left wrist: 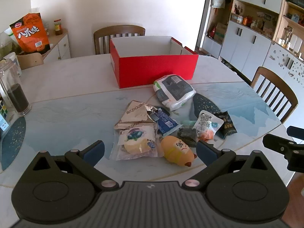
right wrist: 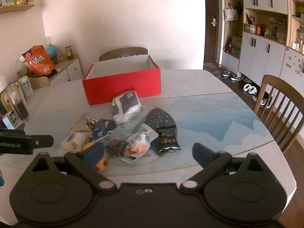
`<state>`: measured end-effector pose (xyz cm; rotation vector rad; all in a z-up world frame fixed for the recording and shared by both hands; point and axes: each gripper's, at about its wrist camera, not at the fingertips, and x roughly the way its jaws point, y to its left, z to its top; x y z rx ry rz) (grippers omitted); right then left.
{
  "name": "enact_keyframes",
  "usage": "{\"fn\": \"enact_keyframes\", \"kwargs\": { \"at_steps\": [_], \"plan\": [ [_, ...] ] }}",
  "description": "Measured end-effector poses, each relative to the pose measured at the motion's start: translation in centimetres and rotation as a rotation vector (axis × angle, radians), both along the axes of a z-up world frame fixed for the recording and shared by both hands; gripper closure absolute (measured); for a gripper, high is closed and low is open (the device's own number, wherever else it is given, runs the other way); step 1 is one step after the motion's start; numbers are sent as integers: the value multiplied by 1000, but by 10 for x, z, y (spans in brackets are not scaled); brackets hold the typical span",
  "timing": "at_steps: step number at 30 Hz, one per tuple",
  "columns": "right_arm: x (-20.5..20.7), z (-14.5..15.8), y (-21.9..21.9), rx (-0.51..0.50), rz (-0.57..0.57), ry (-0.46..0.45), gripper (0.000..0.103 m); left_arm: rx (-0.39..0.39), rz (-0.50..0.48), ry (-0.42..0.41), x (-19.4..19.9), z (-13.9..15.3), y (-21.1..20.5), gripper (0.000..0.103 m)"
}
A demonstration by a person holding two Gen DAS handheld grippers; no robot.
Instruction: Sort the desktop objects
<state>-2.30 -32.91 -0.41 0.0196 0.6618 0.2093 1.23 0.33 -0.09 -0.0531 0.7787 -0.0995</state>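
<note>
Left gripper (left wrist: 150,149) released above snack pile (left wrist: 152,131); right gripper (right wrist: 148,152) released, likewise; red box (left wrist: 153,70) beyond.

Home dining room. Pale marble-look table (left wrist: 76,79) with wooden slat-back chairs (left wrist: 119,36) behind it and at its right side. Right of the table: wall of white cupboards with open wooden shelves (right wrist: 266,43) full of household clutter, shoes on the floor (right wrist: 249,89) beneath. Small white drawer cabinet (right wrist: 73,70) left of the table.
</note>
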Motion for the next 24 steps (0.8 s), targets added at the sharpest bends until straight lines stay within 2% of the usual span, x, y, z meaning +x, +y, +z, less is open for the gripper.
{"fn": "enact_keyframes", "kwargs": {
  "at_steps": [10, 16, 24],
  "plan": [
    [4, -1, 3, -3, 0, 14, 3, -6, -17, 15, 8, 0, 3, 0],
    [5, -1, 5, -4, -4, 15, 3, -35, -11, 34, 15, -1, 9, 0],
    [6, -1, 10, -9, -6, 19, 4, -20, -5, 24, 19, -1, 14, 0]
  ]
}}
